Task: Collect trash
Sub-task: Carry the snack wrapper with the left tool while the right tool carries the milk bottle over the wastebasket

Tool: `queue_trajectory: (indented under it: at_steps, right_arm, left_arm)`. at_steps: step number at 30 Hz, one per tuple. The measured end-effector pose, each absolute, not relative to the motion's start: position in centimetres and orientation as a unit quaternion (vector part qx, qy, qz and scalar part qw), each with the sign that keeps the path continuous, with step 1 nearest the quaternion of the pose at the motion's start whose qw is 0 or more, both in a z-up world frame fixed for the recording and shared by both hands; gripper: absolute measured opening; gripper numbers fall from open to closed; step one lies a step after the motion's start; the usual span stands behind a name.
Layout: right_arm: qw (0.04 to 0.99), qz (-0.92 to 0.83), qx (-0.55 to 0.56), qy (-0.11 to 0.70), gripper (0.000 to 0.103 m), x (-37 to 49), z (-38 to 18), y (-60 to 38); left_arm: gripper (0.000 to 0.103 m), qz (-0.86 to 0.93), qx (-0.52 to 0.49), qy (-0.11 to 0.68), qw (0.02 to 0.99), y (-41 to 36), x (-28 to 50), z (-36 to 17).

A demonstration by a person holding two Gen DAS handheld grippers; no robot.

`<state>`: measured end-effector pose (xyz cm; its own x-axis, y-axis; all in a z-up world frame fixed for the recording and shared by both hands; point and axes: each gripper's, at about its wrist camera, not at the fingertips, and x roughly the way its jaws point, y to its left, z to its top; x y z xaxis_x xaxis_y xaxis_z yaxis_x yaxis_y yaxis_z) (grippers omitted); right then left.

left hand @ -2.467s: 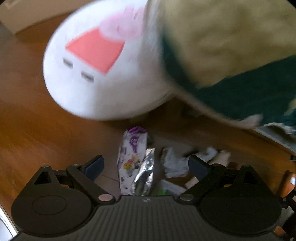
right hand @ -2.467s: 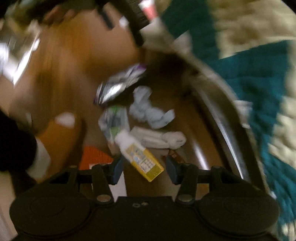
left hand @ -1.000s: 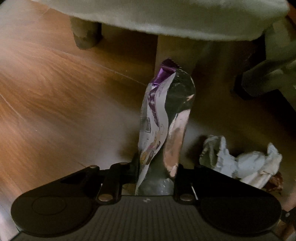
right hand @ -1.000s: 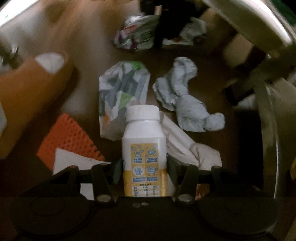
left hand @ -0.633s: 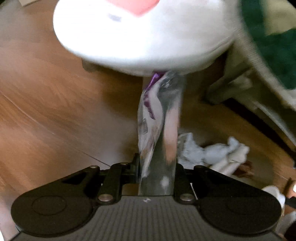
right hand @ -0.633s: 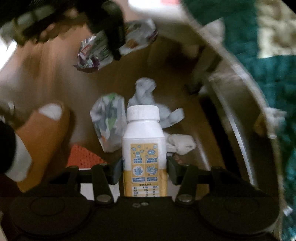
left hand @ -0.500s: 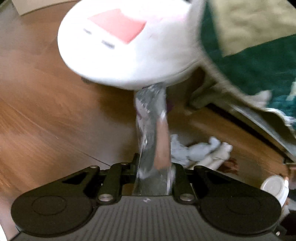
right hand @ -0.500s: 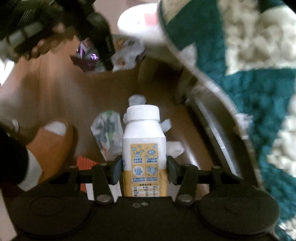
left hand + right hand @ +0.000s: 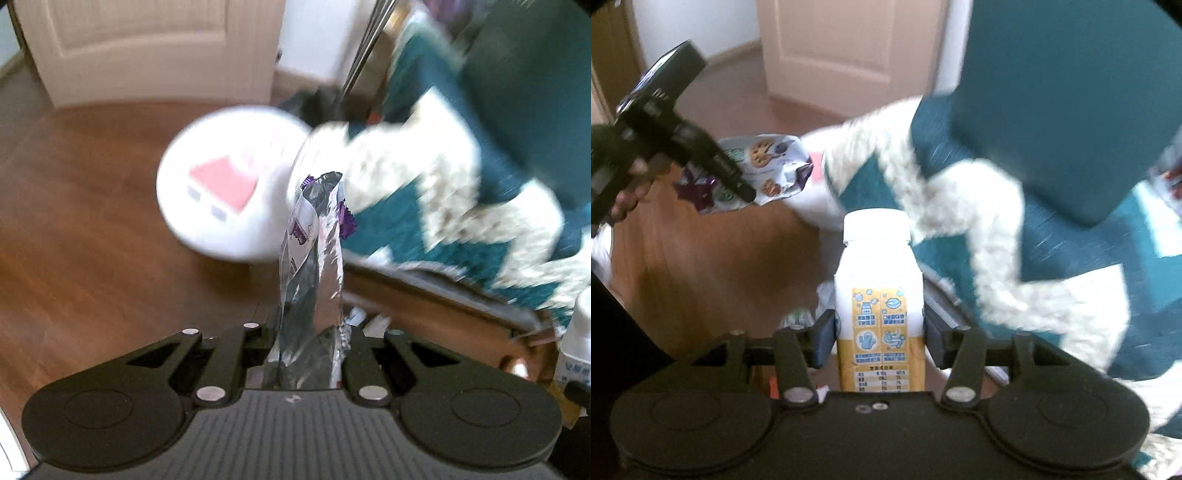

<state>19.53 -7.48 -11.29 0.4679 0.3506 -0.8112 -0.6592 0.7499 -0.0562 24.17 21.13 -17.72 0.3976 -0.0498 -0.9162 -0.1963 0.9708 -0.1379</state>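
Observation:
My left gripper (image 9: 308, 334) is shut on a crumpled silver and purple snack wrapper (image 9: 314, 266) that stands up between its fingers, held well above the wooden floor. The same gripper (image 9: 735, 181) and wrapper (image 9: 768, 166) show at the upper left of the right wrist view. My right gripper (image 9: 881, 332) is shut on a white bottle with a yellow label (image 9: 879, 306), cap up, also lifted off the floor. The bottle's edge shows at the far right of the left wrist view (image 9: 580, 332).
A white round stool with a pink print (image 9: 229, 195) stands on the wooden floor (image 9: 74, 240). A teal and cream blanket (image 9: 461, 206) hangs over furniture on the right. Crumpled paper trash (image 9: 827, 295) lies on the floor below. A white door (image 9: 147, 48) is behind.
Both grippers have risen from the floor with their loads. The views now tilt up toward the door and blanket, and the floor trash has dropped low in the frames.

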Motion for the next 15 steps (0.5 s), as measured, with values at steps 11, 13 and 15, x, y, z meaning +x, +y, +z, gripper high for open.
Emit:
queue_trajectory:
  at_steps: [11,13,15]
  right_arm:
    - [0.907,0.263,-0.123,0.304,0.050,18.2,4.9,-12.0]
    - [0.916,0.260,-0.112,0.284,0.050,18.5,7.3,-12.7]
    - [0.924,0.251,-0.102,0.268,0.050,18.9,9.8,-13.4]
  left_arm:
    - [0.012,-0.009,-0.078,0.406,0.910,15.4,22.0,2.3]
    - [0.012,-0.014,-0.065,0.379,0.923,13.9,21.8,4.8]
    - [0.012,-0.020,-0.061,0.358,0.932,12.7,21.8,7.3]
